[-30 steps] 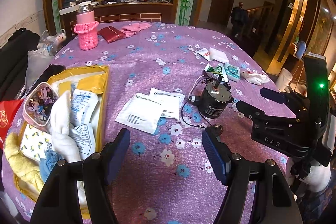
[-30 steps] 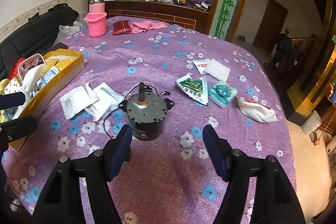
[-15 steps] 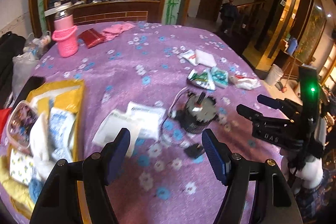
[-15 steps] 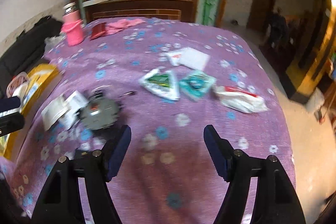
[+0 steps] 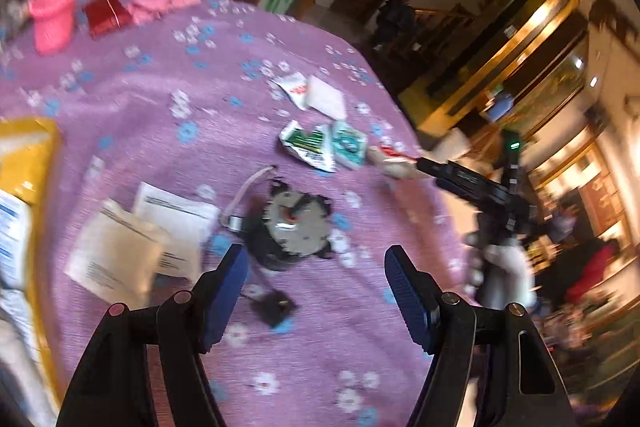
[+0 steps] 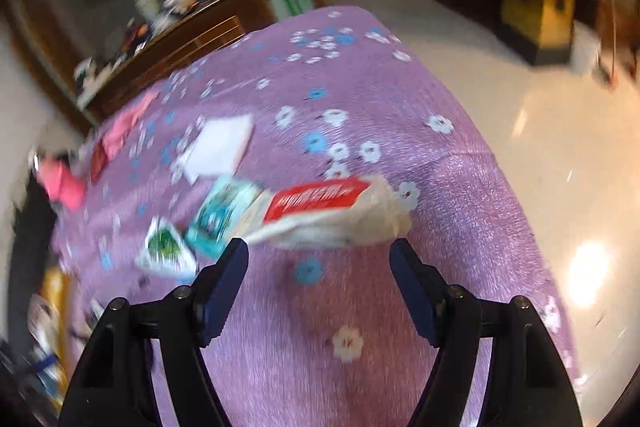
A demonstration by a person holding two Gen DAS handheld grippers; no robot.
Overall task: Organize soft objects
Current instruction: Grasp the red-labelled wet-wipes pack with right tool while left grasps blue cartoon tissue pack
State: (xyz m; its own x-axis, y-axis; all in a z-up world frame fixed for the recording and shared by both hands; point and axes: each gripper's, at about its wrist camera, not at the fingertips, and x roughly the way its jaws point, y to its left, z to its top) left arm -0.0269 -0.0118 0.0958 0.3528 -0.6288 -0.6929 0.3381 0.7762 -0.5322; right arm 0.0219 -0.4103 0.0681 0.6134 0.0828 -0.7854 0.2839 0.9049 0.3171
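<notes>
In the right wrist view my right gripper (image 6: 318, 251) is open and empty, just short of a white soft packet with a red label (image 6: 328, 215) lying on the purple flowered tablecloth (image 6: 360, 95). A teal packet (image 6: 222, 213), a green-and-white packet (image 6: 164, 247) and a white packet (image 6: 218, 147) lie to its left. In the left wrist view my left gripper (image 5: 316, 259) is open and empty above the cloth near a black motor (image 5: 290, 223). Two white sachets (image 5: 140, 239) lie left of it. The right gripper (image 5: 460, 175) reaches toward the red-label packet (image 5: 390, 163).
A yellow tray (image 5: 28, 155) with soft items sits at the table's left edge. A pink bottle (image 5: 54, 19), a red pouch (image 5: 106, 15) and pink cloth (image 5: 164, 5) lie at the far side. The table edge drops to a shiny floor (image 6: 540, 107) on the right.
My right gripper has swung right, away from the motor, to the red-label packet near the table's right edge. My left gripper has turned right and moved toward the motor. Both stay open.
</notes>
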